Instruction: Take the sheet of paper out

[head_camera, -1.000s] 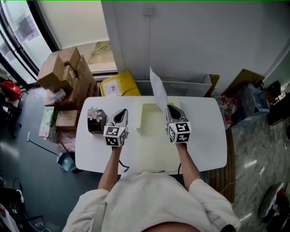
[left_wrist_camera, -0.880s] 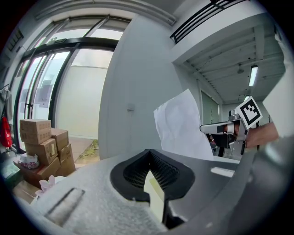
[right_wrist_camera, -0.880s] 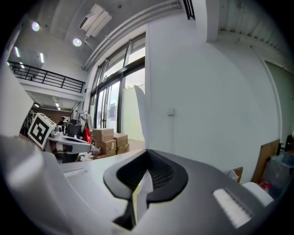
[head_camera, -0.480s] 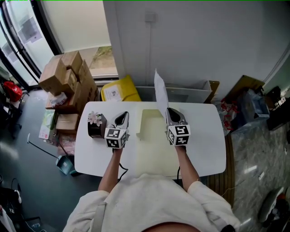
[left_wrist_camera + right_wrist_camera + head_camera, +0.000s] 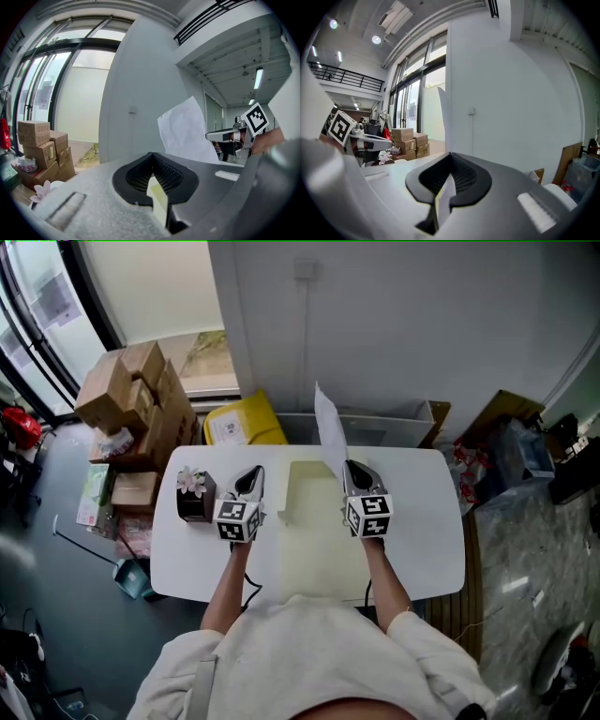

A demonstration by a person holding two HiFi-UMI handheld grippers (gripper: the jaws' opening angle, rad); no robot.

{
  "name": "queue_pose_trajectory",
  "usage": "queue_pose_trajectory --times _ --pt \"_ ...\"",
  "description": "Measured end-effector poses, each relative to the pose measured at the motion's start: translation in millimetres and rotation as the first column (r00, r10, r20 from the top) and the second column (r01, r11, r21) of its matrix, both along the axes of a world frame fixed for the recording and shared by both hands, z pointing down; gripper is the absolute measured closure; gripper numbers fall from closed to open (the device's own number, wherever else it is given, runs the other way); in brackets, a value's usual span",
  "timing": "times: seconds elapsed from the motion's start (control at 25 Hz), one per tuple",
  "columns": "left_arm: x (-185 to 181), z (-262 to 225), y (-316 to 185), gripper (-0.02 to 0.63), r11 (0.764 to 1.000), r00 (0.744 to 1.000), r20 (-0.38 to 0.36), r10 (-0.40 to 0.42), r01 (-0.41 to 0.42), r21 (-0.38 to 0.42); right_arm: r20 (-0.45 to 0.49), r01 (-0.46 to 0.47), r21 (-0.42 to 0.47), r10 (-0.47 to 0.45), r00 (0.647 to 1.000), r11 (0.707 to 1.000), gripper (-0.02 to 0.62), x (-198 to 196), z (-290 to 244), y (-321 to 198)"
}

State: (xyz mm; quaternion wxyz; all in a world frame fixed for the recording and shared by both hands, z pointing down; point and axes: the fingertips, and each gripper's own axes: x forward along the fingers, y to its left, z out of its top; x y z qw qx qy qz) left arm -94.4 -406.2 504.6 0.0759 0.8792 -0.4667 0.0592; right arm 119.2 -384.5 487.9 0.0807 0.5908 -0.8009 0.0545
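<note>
My right tool (image 5: 349,465) was closed tight on the bottom edge of the white sheet of paper (image 5: 328,427), which stood almost upright out of its jaws, leaning a little to the left, with the wall behind it. The sheet was up in the air above the far right corner of the pale yellow folder (image 5: 319,540), and I could not see it touching the folder anywhere. The folder lay flat in the middle of the white tabletop (image 5: 422,521), between my two hands. My left tool (image 5: 251,472) was closed as well, its jaws pressed on a pale yellow piece (image 5: 158,199); I could not tell whether that piece was part of the folder. Just to the left of that tool a dark pot with a pink flower (image 5: 195,495) stood on the tabletop. Beyond the tabletop's left end, cardboard boxes (image 5: 131,390) were stacked on the floor, and a yellow package (image 5: 244,420) lay behind the tabletop's far edge.
</note>
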Motion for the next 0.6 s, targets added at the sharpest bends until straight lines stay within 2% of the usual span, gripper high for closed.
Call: queue_pose_trajectory --times 0.6 --pt "3.3 5.1 -7.1 0.600 1.000 1.000 0.003 0.016 -0.016 -0.005 -0.008 -0.010 -0.011 0.010 1.000 1.000 0.592 1.1 8.3 -4.3"
